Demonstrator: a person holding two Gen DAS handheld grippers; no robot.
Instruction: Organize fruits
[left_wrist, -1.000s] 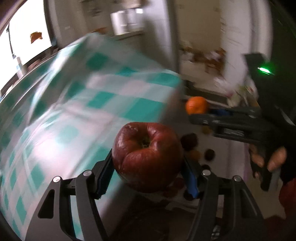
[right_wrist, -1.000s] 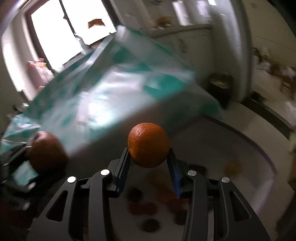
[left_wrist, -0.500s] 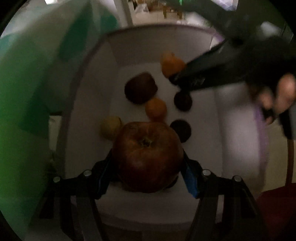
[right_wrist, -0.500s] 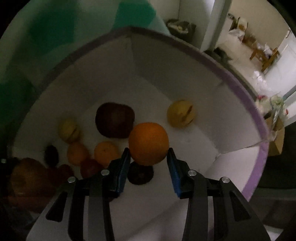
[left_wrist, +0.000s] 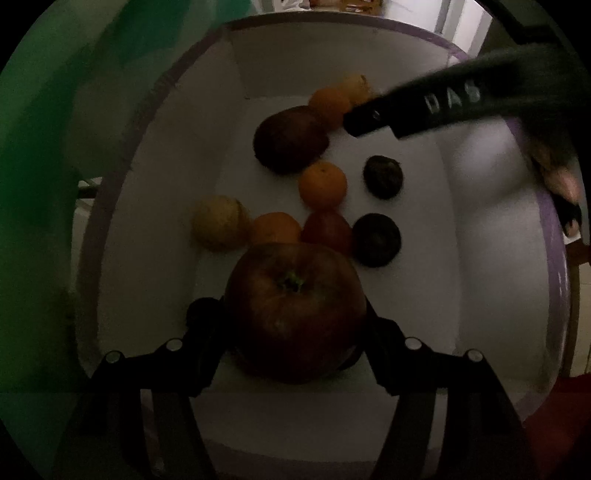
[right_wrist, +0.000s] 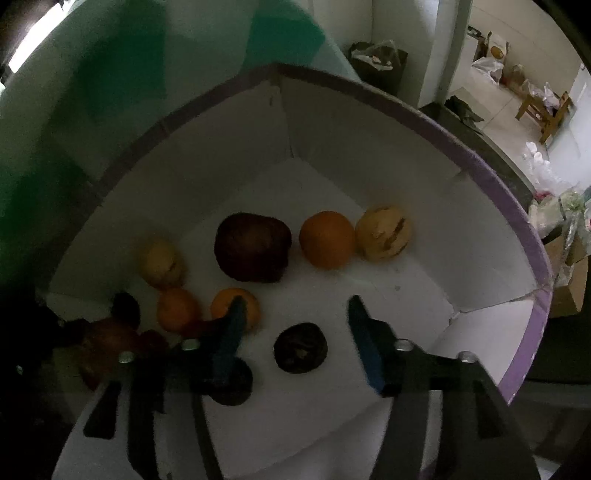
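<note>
Entry: changes since a second ago.
- Your right gripper (right_wrist: 295, 332): you are no longer clamping the round orange fruit (right_wrist: 326, 239); the jaws have just been opening, and nothing is lying between them. That orange is now sitting on the floor of the white box with the purple rim (right_wrist: 491, 173), touching a pale yellow wrinkled fruit (right_wrist: 384, 232).
- Both views: you are now looking down into the box, where a second ago the green checked cloth (right_wrist: 122, 74) was filling them.

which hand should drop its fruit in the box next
Left. The left gripper holds the apple over the box; the right gripper is open, empty, its orange already inside.
</note>
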